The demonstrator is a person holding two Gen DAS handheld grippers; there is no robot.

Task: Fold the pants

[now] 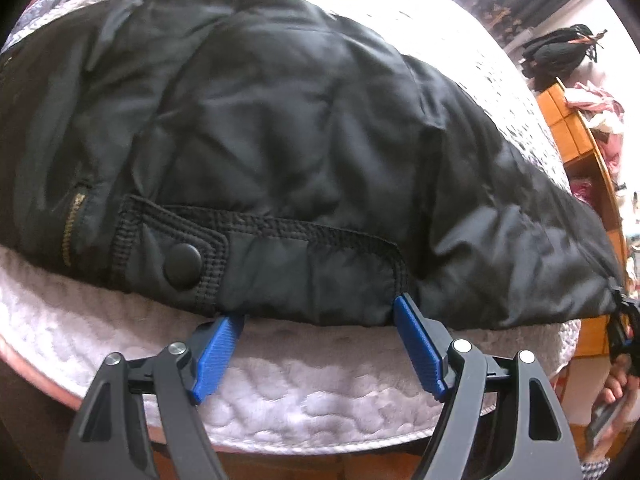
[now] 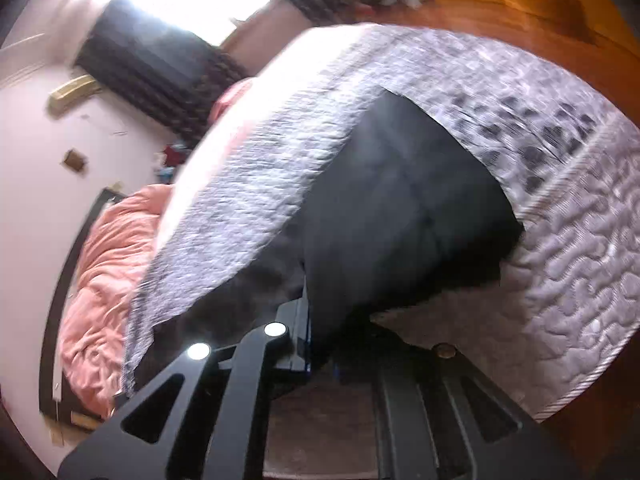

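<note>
Left gripper (image 1: 320, 316): blue pads (image 1: 420, 348) spread apart, tips just touching the waistband hem at the near edge of the bed (image 1: 320, 408), nothing pinched between them. Right gripper (image 2: 316, 344): clamped together on a fold of black cloth, pads hidden under the fabric, the cloth drawn up from the quilt toward the lens.

Pants (image 1: 260, 120): black, puffy, lying across the quilted bed cover with the waistband along the near edge; snap button (image 1: 182, 266) and brass zip (image 1: 74, 224) toward the near left corner, the far side reaching toward the right edge of the bed.

Likely soft, light and limp, with a slick, padded shell: prone to slipping from a shallow pinch and to sagging wherever unsupported. Best taken at the stitched waistband hem, where layers are thickest, with a deep bite well clear of the button. Further off, blurred: pink bedding (image 2: 108, 280) at the left side, wooden furniture beyond the right edge.
</note>
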